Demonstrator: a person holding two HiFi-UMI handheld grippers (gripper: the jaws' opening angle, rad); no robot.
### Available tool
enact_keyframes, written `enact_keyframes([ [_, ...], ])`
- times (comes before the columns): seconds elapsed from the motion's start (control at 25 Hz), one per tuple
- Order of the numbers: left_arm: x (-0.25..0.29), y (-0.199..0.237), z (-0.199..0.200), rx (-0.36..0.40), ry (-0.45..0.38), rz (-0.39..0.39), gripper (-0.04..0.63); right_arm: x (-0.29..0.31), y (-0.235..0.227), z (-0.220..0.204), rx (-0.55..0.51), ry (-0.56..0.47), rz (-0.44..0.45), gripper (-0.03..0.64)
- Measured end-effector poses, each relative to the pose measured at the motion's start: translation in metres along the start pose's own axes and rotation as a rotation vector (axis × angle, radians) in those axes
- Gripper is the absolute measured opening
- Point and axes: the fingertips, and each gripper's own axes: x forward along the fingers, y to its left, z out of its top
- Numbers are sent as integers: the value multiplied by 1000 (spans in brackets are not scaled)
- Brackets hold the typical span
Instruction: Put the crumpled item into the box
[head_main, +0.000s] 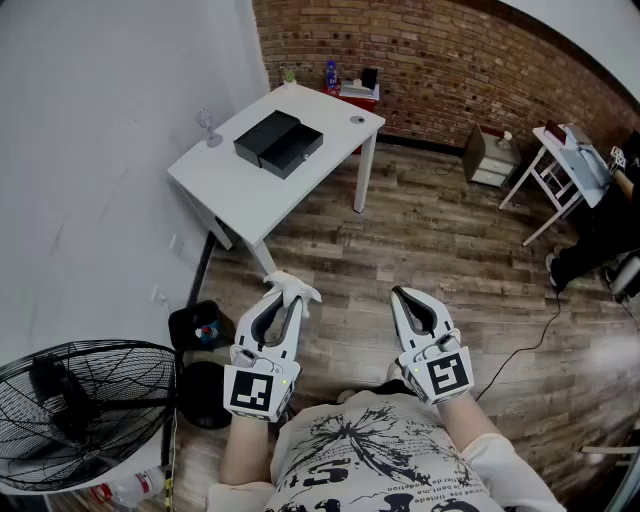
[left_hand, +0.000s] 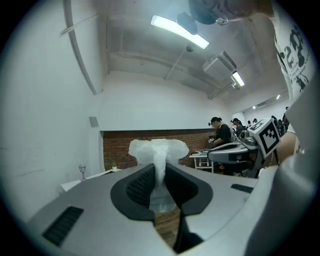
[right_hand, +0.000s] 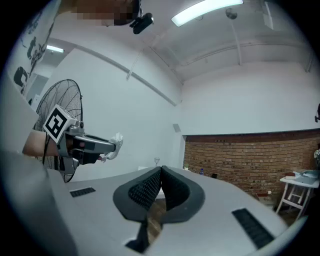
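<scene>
Above the floor (head_main: 450, 250), well short of the table (head_main: 225, 190), my left claw (head_main: 285, 292) is clamped on the crumpled item (head_main: 292, 284) — pinched mid-wad for the carry. My right claw (head_main: 404, 296) is closed on nothing — spare. The box (head_main: 278, 143) waits on that table.

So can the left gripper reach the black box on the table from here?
Probably not yet. The left gripper, shut on the crumpled tissue, is well short of the black box on the white table. Only wooden floor lies between, so stepping closer should do it.
</scene>
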Motion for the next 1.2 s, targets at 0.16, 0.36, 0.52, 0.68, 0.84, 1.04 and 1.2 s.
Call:
enact_keyframes([
  [0.16, 2, 5, 11, -40, -80, 20, 77, 1, 2, 2, -4, -4, -2, 14],
  [0.36, 5, 9, 6, -20, -44, 10, 77, 3, 0, 2, -3, 2, -8, 14],
  [0.52, 10, 11, 0, -5, -30, -1, 78, 7, 2, 2, -5, -7, 31, 14],
  [0.68, 19, 13, -4, -22, -27, 5, 78, 16, 1, -2, 7, -5, 62, 15],
  [0.84, 30, 12, -14, -7, -1, 8, 78, 30, -16, -16, 40, 15, 62, 15],
  [1.04, 67, 33, -22, -14, 24, 78, 77, 71, -52, -33, 63, 15, 95, 15],
  [1.2, 121, 51, -33, -3, 37, 126, 78, 124, -92, -50, 64, 5, 151, 15],
])
